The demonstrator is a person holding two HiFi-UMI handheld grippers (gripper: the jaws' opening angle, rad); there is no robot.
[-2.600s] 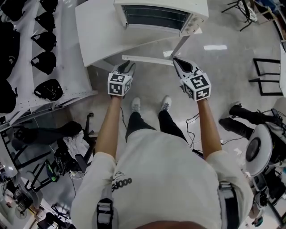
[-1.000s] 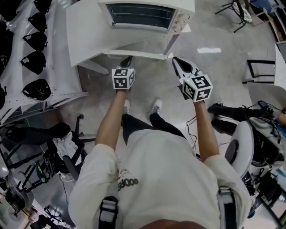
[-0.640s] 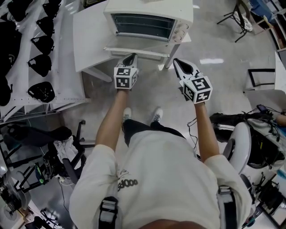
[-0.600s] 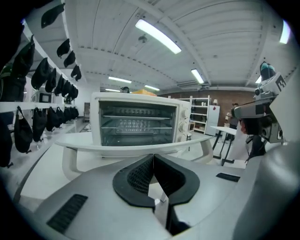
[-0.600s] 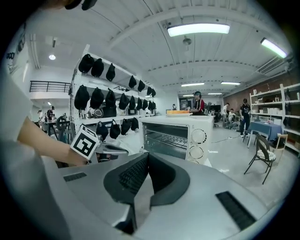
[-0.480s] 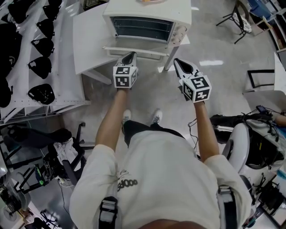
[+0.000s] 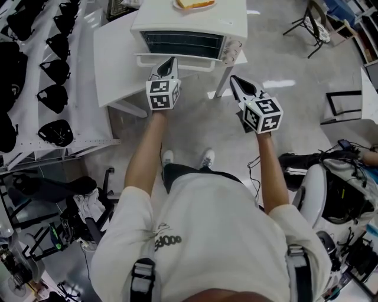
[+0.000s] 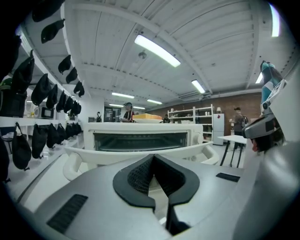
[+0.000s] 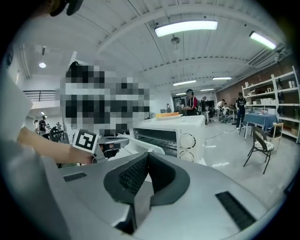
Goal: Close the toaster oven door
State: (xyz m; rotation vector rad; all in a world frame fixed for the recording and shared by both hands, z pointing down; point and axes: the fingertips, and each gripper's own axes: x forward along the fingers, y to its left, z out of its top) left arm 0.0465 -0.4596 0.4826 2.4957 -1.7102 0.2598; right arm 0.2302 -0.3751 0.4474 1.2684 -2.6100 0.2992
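Room: glossy pale floor (image 7: 201, 127); rack (image 7: 88, 88) of dark bags at left. White counter (image 7: 115, 53) carries toaster oven (image 7: 189, 20), bread slice (image 7: 194, 3) on top. Door (image 7: 204, 61) lay flat out moments ago; now swung partway up, still ajar, so closing looks about half done. Left gripper (image 7: 172, 60) has risen with it, jaws pressed together, empty, tip at door's underside. Right gripper (image 7: 233, 78) likewise closed, empty, beside door, apart.

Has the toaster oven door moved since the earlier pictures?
Yes. The door has swung up toward the oven body: earlier it lay flat, far out from the front; now it stands partly raised, not yet shut.
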